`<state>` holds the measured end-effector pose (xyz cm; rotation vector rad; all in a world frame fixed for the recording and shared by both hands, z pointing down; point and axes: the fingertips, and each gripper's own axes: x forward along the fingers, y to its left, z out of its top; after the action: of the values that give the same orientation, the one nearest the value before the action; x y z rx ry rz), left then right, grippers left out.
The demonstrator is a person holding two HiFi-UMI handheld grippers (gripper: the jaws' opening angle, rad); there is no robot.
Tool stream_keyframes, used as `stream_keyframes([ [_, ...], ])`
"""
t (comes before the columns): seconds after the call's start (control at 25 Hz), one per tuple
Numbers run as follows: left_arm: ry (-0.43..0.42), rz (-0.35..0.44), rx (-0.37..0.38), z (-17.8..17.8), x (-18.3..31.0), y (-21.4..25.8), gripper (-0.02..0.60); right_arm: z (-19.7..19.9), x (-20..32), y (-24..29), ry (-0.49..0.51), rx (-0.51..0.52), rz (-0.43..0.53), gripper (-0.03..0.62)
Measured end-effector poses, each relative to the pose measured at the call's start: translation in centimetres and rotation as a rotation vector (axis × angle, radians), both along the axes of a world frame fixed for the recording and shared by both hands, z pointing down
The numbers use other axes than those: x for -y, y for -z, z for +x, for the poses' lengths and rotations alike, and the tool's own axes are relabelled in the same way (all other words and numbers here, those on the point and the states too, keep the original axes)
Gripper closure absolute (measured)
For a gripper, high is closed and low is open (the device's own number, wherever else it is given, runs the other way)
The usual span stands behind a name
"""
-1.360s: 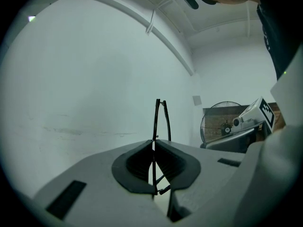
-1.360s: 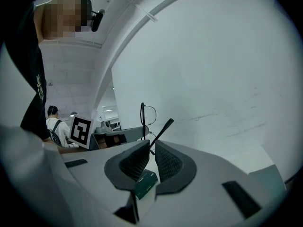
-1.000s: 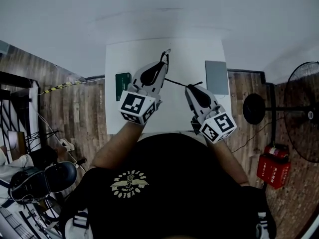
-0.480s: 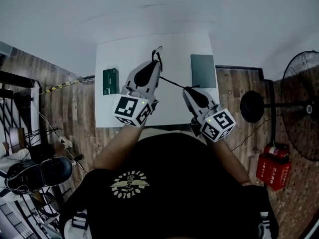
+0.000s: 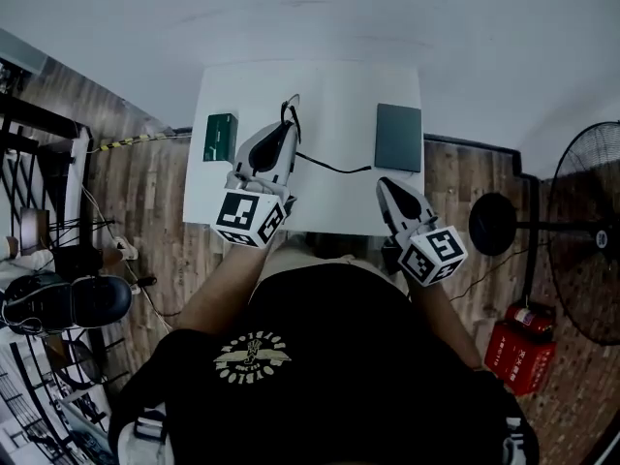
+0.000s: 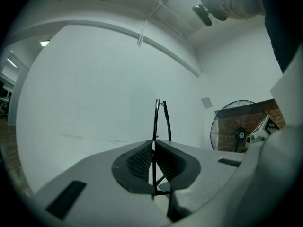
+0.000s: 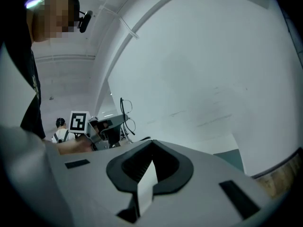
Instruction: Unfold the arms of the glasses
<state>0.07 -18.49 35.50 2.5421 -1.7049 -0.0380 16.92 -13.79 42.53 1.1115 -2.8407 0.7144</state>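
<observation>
Since the earlier frame, the right gripper (image 5: 385, 182) has come off the glasses (image 5: 334, 170) and drawn back toward the near right edge of the table (image 5: 329, 95). Its jaws have just been closing. In the right gripper view they now stand together at the tips, with nothing between them. I see the free end of the unfolded arm just beside those tips, outside them.

The left gripper (image 6: 154, 143) is clamped on the glasses. I read its 2 pads pressed flat on the thin black frame, which passes straight down between them. The frame stands upright above the jaw tips.

In the head view the glasses sit over the table, at the tip of the left gripper. 1 arm is swung out and runs as a thin dark line to the right, toward the right gripper. I cannot tell how the other arm lies.

A dark grey pad (image 5: 398, 137) lies at the table's right edge and a green box (image 5: 220, 136) at its left.
</observation>
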Motion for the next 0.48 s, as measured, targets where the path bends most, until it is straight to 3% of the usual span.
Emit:
stream_keyframes([
  [0.16, 0.019, -0.031, 0.028, -1.0, -1.2, -1.4, 0.56, 0.3, 0.1, 3.2, -0.003, 0.019, 0.089, 0.595],
  [0.32, 0.007, -0.037, 0.059, -0.7, -2.5, -2.0, 0.561, -2.5, -0.4, 6.4, 0.078, 0.007, 0.199, 0.595],
  [0.48, -0.021, -0.028, 0.082, 0.7, -3.7, -1.9, 0.561, -4.7, -1.3, 8.1, 0.142, 0.014, 0.245, 0.595],
])
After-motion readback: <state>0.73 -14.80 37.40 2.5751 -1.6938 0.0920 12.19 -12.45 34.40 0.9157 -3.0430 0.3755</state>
